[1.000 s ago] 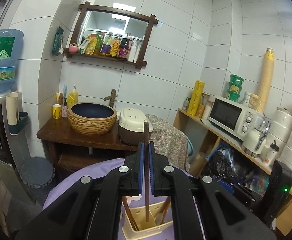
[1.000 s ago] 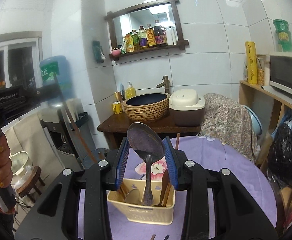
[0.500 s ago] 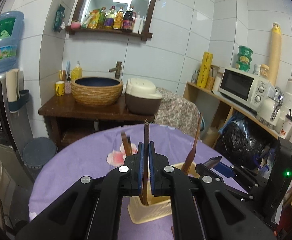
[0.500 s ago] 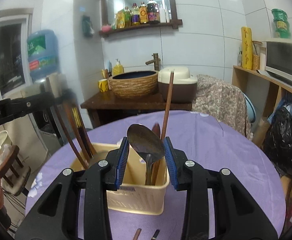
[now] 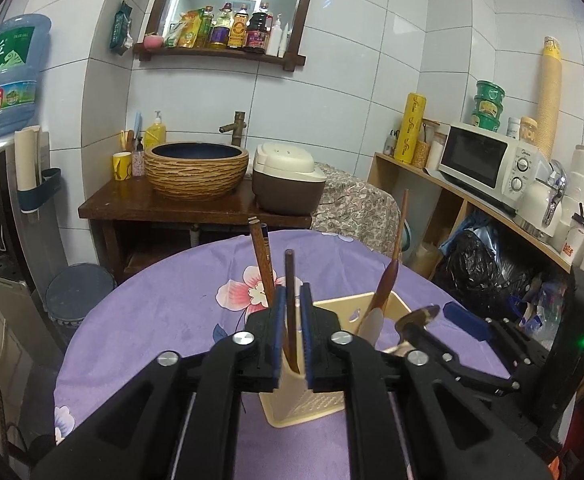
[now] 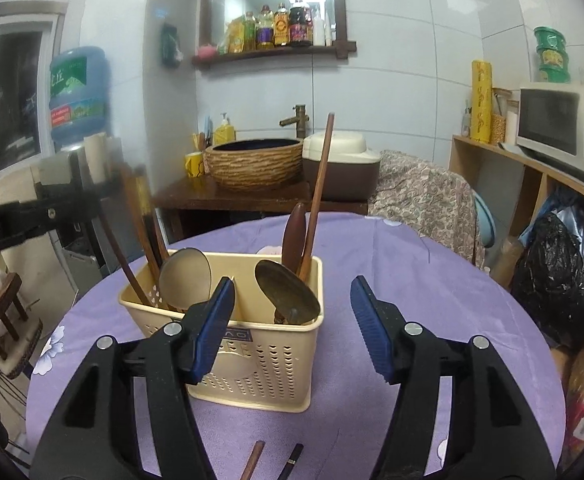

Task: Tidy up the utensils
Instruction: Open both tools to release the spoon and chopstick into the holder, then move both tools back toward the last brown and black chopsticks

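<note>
Left gripper (image 5: 290,322) clamped on brown chopstick (image 5: 290,300) over caddy (image 6: 251,344). Right gripper (image 6: 292,324) jaws apart, steel spoon (image 6: 287,292) at 12 o'clock.

Cream caddy (image 6: 251,344) is dotted with tiny perforations, bench (image 6: 412,280) is covered in purple cloth with white-pink flowers, blue pads are seen on black fingers (image 6: 372,320).

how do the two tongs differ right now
The left tongs are nearly shut around a dark chopstick standing in the caddy; whether they still pinch it is unclear. The right tongs are wide open and empty, the metal spoon already resting in the caddy beyond them. Both have black arms with blue pads and face the caddy.
</note>
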A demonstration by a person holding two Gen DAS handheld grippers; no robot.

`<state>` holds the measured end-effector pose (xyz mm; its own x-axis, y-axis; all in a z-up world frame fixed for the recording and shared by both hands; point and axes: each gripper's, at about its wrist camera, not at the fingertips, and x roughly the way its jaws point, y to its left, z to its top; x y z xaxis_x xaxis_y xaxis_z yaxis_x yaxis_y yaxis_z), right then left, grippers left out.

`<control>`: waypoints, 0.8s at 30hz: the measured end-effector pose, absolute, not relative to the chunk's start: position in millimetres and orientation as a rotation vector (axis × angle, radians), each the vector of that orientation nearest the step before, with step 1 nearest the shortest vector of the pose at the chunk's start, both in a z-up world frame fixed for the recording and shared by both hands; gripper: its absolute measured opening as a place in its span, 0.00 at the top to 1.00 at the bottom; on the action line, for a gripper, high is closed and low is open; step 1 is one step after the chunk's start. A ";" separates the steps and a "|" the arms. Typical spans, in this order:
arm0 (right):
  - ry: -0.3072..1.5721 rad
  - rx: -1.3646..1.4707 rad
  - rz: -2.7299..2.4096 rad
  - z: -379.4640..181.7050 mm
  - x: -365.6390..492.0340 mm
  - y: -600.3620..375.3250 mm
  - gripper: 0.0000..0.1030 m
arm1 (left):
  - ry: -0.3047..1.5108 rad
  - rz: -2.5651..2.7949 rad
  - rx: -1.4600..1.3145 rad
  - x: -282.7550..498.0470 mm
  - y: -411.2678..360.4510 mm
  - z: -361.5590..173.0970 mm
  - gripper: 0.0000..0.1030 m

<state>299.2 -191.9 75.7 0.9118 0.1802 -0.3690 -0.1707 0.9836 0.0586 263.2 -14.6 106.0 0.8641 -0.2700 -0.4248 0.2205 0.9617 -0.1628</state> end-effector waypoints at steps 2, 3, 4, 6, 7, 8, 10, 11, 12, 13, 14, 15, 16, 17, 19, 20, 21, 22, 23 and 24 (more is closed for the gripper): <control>0.381 0.039 0.158 77.4 285.1 -196.5 0.30 | 0.432 -0.250 -0.108 246.9 -10.6 105.1 0.48; 0.385 0.045 0.145 76.7 277.9 -198.7 0.25 | 0.418 -0.239 -0.105 240.4 -9.8 103.8 0.42; 0.390 0.047 0.139 75.9 271.6 -200.3 0.23 | 0.397 -0.225 -0.092 229.0 -8.4 101.5 0.37; 0.416 0.032 0.119 70.6 256.3 -202.3 0.17 | 0.377 -0.206 -0.059 210.4 -7.1 94.6 0.29; 0.433 0.018 0.110 67.0 249.9 -202.7 0.16 | 0.373 -0.187 -0.047 202.0 -5.7 89.5 0.22; 0.458 0.001 0.097 61.2 241.9 -203.6 0.14 | 0.370 -0.164 -0.039 192.9 -3.7 82.7 0.17; 0.503 -0.016 0.070 50.6 231.3 -206.3 0.09 | 0.374 -0.133 -0.031 178.5 0.3 67.7 0.08; 0.529 -0.019 0.055 44.3 226.4 -207.9 0.06 | 0.383 -0.114 -0.023 172.8 1.8 59.7 0.05; 0.559 -0.021 0.036 36.0 220.6 -209.8 0.06 | 0.396 -0.090 -0.012 167.8 2.3 50.9 0.05; 0.588 -0.025 0.018 26.9 214.9 -211.2 0.06 | 0.424 -0.063 0.000 163.2 2.7 39.4 0.05; 0.611 -0.029 -0.001 18.7 210.1 -211.8 0.06 | 0.454 -0.052 0.006 161.3 2.5 30.3 0.05; 0.629 -0.030 -0.016 11.3 206.4 -211.9 0.06 | 0.497 -0.052 0.004 158.0 3.1 18.5 0.05; 0.650 -0.032 -0.027 3.1 202.3 -211.8 0.06 | 0.525 -0.055 0.001 155.3 3.5 9.8 0.05; 0.674 -0.034 -0.032 -4.6 198.8 -211.0 0.06 | 0.541 -0.052 0.000 152.6 4.1 4.5 0.05; 0.734 -0.036 -0.033 -22.3 193.3 -207.9 0.06 | 0.568 -0.029 0.005 144.7 6.2 -8.2 0.05; 0.767 -0.031 -0.032 -32.5 190.7 -205.6 0.06 | 0.577 -0.026 0.008 142.0 7.0 -12.8 0.05; 0.788 -0.026 -0.028 -38.5 189.7 -204.1 0.06 | 0.588 -0.023 0.011 139.1 7.8 -16.9 0.05; 0.807 -0.020 -0.024 -45.4 186.6 -201.3 0.06 | 0.600 -0.020 0.013 137.7 8.7 -21.0 0.05; 0.821 -0.016 -0.022 -50.0 186.7 -199.2 0.06 | 0.613 -0.018 0.014 137.2 9.8 -24.3 0.05; 0.832 -0.011 -0.021 -55.5 185.4 -196.6 0.06 | 0.620 -0.018 0.015 136.3 10.5 -25.8 0.05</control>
